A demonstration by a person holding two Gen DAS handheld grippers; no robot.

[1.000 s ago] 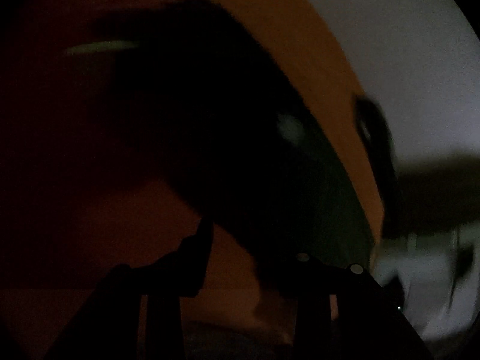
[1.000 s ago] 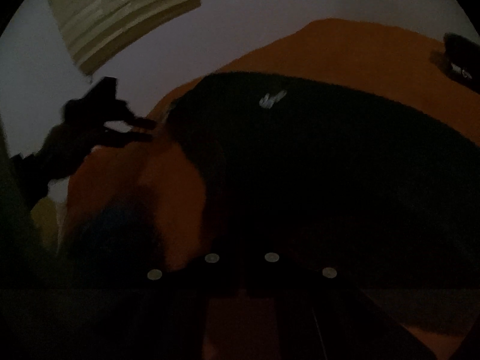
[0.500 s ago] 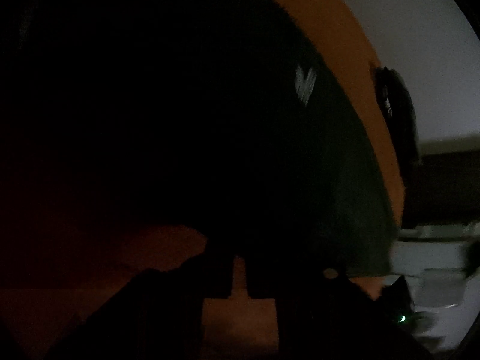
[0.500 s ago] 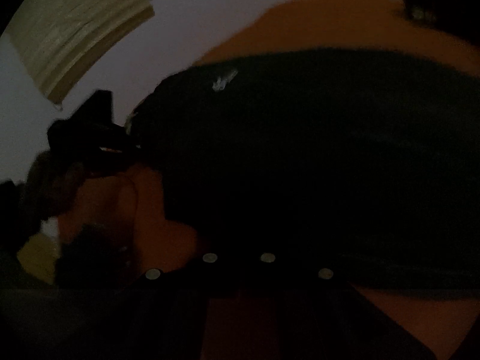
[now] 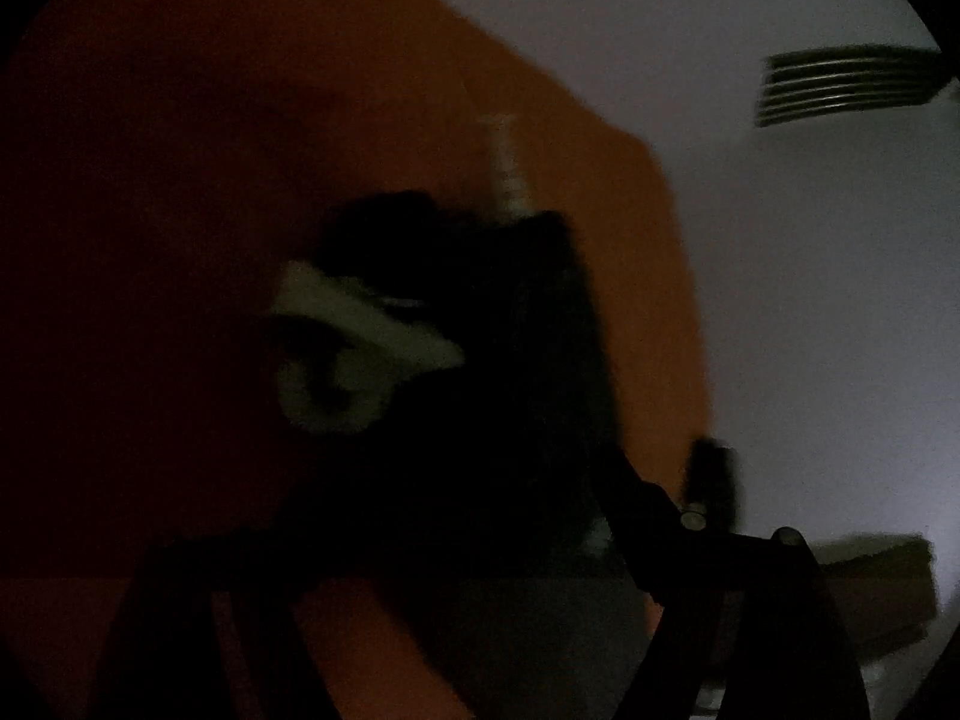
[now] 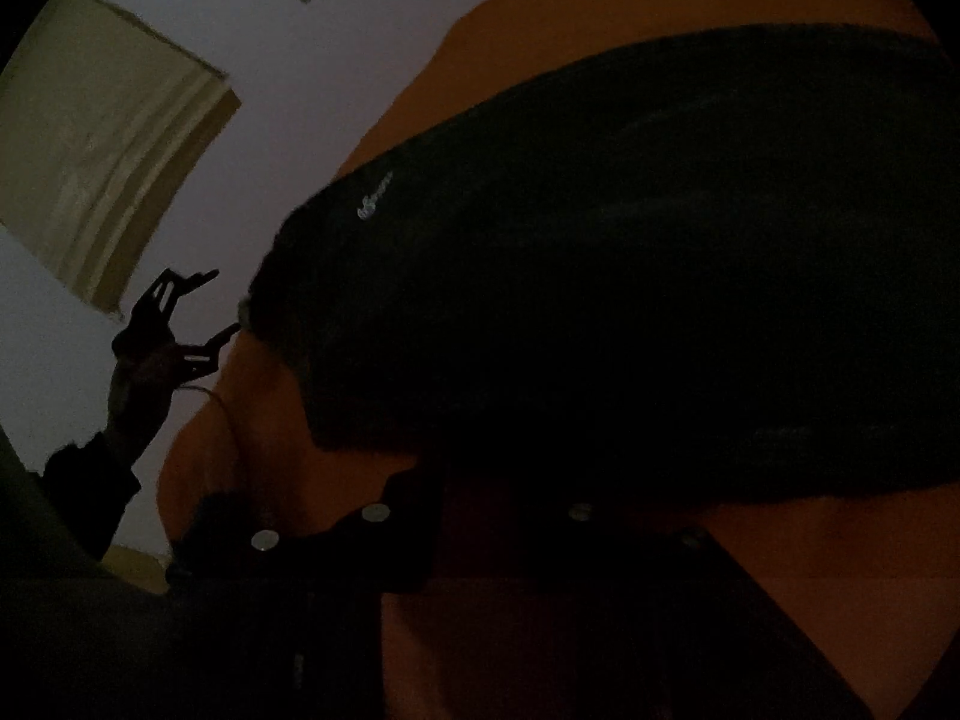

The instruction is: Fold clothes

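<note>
Now my left tool (image 6: 201,306) is standing released, its jaws having just been opening with nothing between them, just off the table's (image 6: 540,18) left edge beside the corner of the dark garment (image 6: 630,252), which is lying spread across the orange table and covering most of its middle. My right tool (image 6: 480,516) is sitting low at the near edge with its jaws having just been opening a little, and the garment's near hem is lying right at its tips, though in this gloom I cannot tell whether they are pinching cloth.
</note>
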